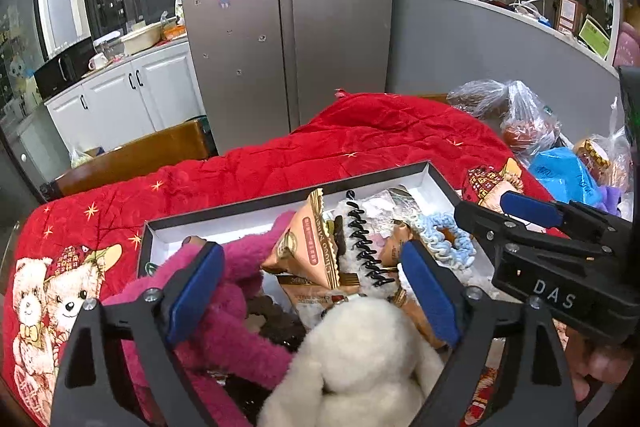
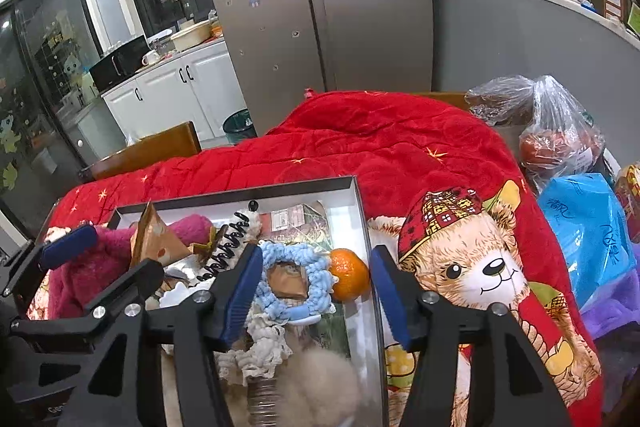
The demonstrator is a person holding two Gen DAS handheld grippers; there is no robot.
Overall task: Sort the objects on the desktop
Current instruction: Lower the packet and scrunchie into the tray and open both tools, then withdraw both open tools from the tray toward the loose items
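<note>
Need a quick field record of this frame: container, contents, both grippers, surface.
container: shallow dark-rimmed white box, open top
contents: pink fuzzy plush, white fluffy plush, black spiral hair tie, light blue knitted scrunchie, orange tangerine by the right wall, tan snack packets
left gripper: open over the box, holding nothing
right gripper: open, scrunchie and tangerine between fingers, no contact
surface: red quilted bear-print blanket

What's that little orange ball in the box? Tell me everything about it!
It looks like a small mandarin orange, round with a shiny, dimpled peel and a paler patch on top. It sits inside the shallow box, close to its right wall, touching the fluffy blue scrunchie beside it. It lies between the right claw's open blue pads, which aren't touching it.
</note>
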